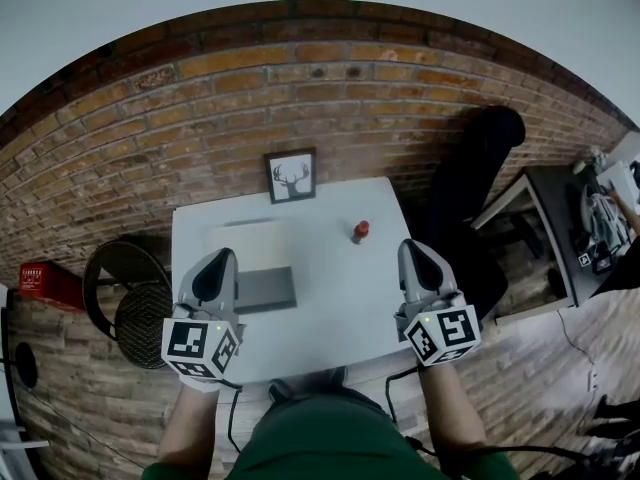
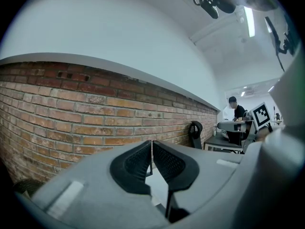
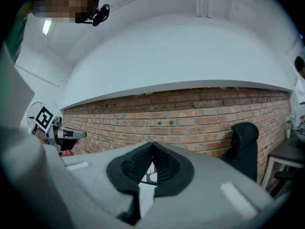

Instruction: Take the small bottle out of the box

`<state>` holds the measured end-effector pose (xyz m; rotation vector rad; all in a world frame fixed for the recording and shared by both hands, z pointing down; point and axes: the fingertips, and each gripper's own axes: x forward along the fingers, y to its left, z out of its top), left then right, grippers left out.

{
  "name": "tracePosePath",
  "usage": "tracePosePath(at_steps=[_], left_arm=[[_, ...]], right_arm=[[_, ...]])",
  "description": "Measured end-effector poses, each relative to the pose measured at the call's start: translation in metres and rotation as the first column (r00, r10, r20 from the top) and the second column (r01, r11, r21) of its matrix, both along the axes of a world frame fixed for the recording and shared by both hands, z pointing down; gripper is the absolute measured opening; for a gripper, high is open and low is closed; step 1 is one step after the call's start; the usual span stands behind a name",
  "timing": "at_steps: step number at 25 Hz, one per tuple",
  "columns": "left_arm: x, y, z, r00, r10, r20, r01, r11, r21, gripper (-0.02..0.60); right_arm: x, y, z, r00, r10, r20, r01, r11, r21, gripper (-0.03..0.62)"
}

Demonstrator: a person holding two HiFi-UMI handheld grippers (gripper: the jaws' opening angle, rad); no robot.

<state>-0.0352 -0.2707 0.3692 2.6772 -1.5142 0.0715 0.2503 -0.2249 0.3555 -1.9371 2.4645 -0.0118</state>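
A small bottle (image 1: 360,231) with a red top stands upright on the white table (image 1: 340,308), out on the bare tabletop to the right of a flat beige and grey box (image 1: 252,253). My left gripper (image 1: 220,257) hovers over the box's near left corner, jaws shut and holding nothing. My right gripper (image 1: 414,247) is near the table's right edge, to the right of the bottle and nearer me, also shut and empty. In the left gripper view the left gripper (image 2: 151,143) has its pads together. The right gripper (image 3: 152,145) shows the same in the right gripper view.
A framed deer picture (image 1: 291,176) leans on the brick wall at the table's back edge. A black office chair (image 1: 478,173) stands to the right, with a dark desk (image 1: 560,230) beyond it. A round black stool (image 1: 128,288) and a red crate (image 1: 46,282) are on the left.
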Motion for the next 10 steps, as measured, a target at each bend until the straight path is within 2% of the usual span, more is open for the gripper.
tracePosePath(at_steps=[10], left_arm=[[0.014,0.0,0.002,1.0,0.017,0.005,-0.017,1.0,-0.005,0.015]], right_arm=[[0.01,0.003,0.002,1.0,0.005,-0.001,-0.005,1.0,-0.004,0.003]])
